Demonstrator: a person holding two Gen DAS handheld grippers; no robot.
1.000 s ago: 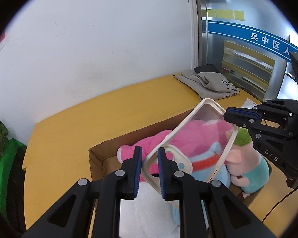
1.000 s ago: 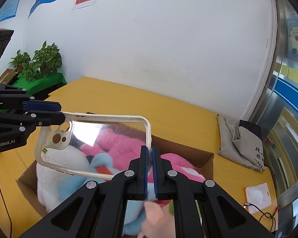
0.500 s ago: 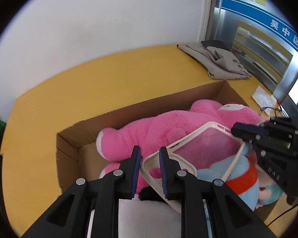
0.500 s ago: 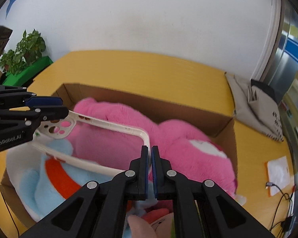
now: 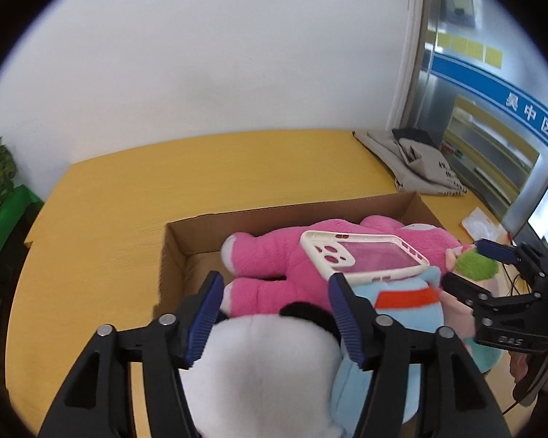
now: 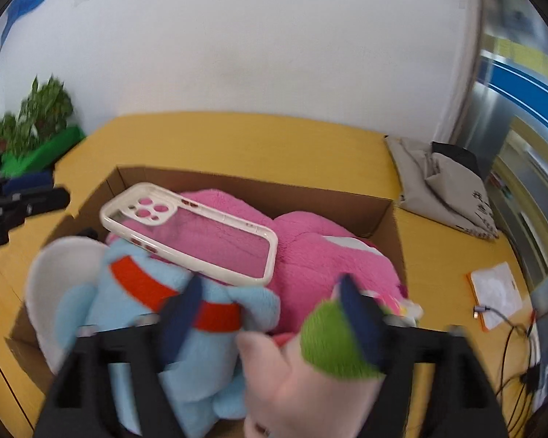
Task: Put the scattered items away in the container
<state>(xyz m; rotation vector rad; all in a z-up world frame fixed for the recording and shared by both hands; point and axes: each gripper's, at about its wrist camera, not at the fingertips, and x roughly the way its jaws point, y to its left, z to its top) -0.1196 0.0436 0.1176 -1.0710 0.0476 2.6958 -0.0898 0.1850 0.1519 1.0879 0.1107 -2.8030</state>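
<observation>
A clear phone case [image 5: 361,260] with a cream rim lies flat on the pink plush toy [image 5: 274,259] inside the cardboard box [image 5: 186,233]. The case also shows in the right wrist view [image 6: 197,233], resting on the pink plush [image 6: 310,255] and a blue plush [image 6: 186,335]. My left gripper [image 5: 276,314] is open and empty, just behind the case, above a white plush [image 5: 259,376]. My right gripper [image 6: 270,317] is open and empty, near the case's short end, over a pig plush with a green tuft [image 6: 332,343]. The right gripper also appears in the left wrist view [image 5: 471,266].
The box [image 6: 347,197] sits on a yellow table [image 5: 135,189]. A grey cloth bag [image 5: 416,164] lies at the back right. A white card and cables [image 6: 497,292] lie right of the box. Green plants [image 6: 29,116] stand at the left.
Both grippers have opened and let go of the phone case, which now rests on the plush toys in the box. Both have drawn back a little.
</observation>
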